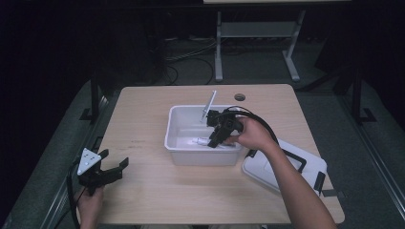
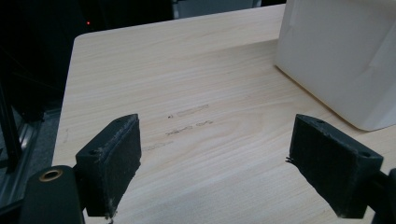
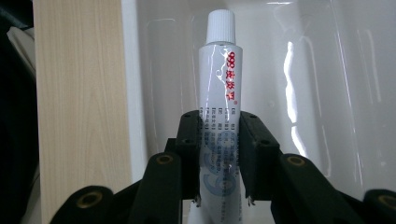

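Right gripper (image 3: 219,154) clamped on the white tube (image 3: 218,84) at mid-body, cap pointing to twelve o'clock in the right gripper view — gripped on the flat sides, likely so it cannot roll or squeeze out. Tube low inside the white bin (image 1: 177,129) at table centre, near its floor. Lid (image 1: 267,167) parked at four o'clock of the bin, out of the way. Left gripper (image 1: 112,164) wide open, holding nothing, idle over bare table (image 2: 187,70) at eight o'clock.

Bin (image 1: 176,138) at table (image 1: 157,200) centre; tube (image 1: 200,141) inside; lid (image 1: 267,171) right of bin.
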Demonstrator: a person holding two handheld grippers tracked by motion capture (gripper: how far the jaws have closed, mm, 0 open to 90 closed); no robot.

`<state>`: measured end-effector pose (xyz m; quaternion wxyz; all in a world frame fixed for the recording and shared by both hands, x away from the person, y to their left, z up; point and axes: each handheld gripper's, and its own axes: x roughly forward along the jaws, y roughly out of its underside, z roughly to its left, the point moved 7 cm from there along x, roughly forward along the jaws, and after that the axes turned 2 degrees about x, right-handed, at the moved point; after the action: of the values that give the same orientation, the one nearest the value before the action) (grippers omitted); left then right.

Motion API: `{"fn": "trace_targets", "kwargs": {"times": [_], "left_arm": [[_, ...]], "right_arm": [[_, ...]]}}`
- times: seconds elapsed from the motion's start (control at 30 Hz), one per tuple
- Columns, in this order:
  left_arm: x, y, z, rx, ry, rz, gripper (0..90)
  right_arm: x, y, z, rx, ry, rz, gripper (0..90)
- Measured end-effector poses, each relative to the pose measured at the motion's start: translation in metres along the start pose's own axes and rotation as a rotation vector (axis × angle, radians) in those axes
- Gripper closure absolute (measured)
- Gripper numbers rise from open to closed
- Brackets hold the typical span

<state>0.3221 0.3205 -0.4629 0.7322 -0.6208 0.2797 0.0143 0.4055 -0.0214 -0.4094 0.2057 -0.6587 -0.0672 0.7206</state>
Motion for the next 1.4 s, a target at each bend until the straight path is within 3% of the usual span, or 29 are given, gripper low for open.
{"fn": "trace_targets", "kwargs": {"times": [0.53, 1.1, 1.4], "left_arm": [[0.000, 0.000, -0.001, 0.001, 0.001, 0.001, 16.0], [0.001, 0.001, -0.001, 0.007, 0.000, 0.008, 16.1], [0.001, 0.001, -0.002, 0.011, 0.001, 0.012, 16.1]], "right_arm": [[-0.002, 0.005, -0.002, 0.045, -0.007, -0.027, 63.1], [-0.048, 0.018, 0.004, 0.061, 0.050, -0.096, 56.0], [-0.069, 0.030, 0.007, 0.074, 0.095, -0.097, 52.2]]}}
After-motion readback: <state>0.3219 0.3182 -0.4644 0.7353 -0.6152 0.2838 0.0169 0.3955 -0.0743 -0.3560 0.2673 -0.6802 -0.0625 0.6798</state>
